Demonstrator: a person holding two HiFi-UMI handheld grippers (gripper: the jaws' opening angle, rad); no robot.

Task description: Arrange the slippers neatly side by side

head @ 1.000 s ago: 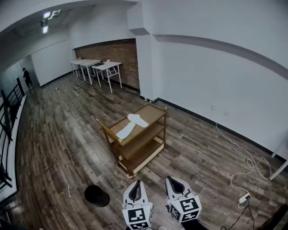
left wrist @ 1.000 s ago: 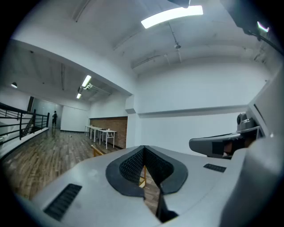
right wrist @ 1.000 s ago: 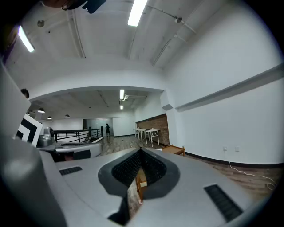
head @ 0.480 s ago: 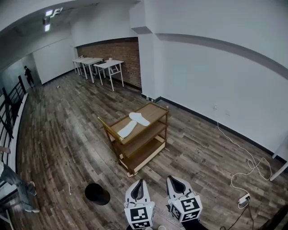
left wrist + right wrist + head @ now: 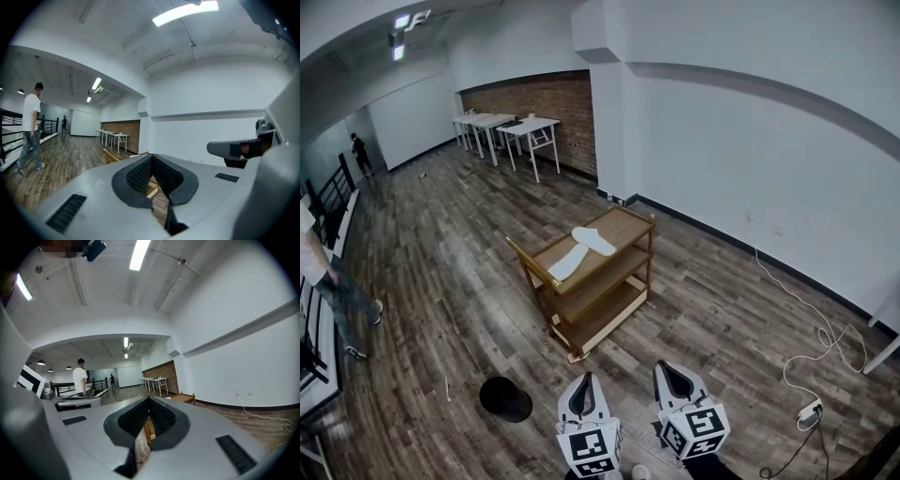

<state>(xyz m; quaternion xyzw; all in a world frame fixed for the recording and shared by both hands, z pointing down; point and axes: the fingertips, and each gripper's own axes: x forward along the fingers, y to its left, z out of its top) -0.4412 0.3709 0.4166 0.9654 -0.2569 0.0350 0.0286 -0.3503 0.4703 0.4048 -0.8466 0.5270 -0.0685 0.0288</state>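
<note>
Slippers: two white slippers [image 5: 581, 251] lie on the top shelf of a wooden cart. They lie end to end in a bent line, not side by side.
Far slipper: the far slipper [image 5: 594, 241] angles toward the cart's right end.
Near slipper: the near slipper [image 5: 565, 264] angles toward the cart's left end. Its end meets the far slipper's end, or very nearly does.
Cart: the wooden cart [image 5: 630, 225] has three shelves and stands on the plank floor in mid-room, set at a slant to the wall.
Left gripper: the left gripper [image 5: 585, 379] is held low at the bottom of the head view, pointing toward the cart and well apart from it. In its own view the ribbed pads [image 5: 138, 174] are pressed together at the tips with nothing between them.
Right gripper: the right gripper [image 5: 665, 367] is just beside the left one, also well apart from the cart. Its pads [image 5: 161, 417] are likewise closed tip to tip and pinch nothing.
Floor: a black round object [image 5: 505, 398] lies near the left gripper. A white cable [image 5: 811, 333] trails along the floor at the right.
Room: white tables [image 5: 514, 126] stand before a brick wall [image 5: 555, 105].
Person: a person in a white top [image 5: 321, 279] is beside the black railing [image 5: 326, 202] at the left.
</note>
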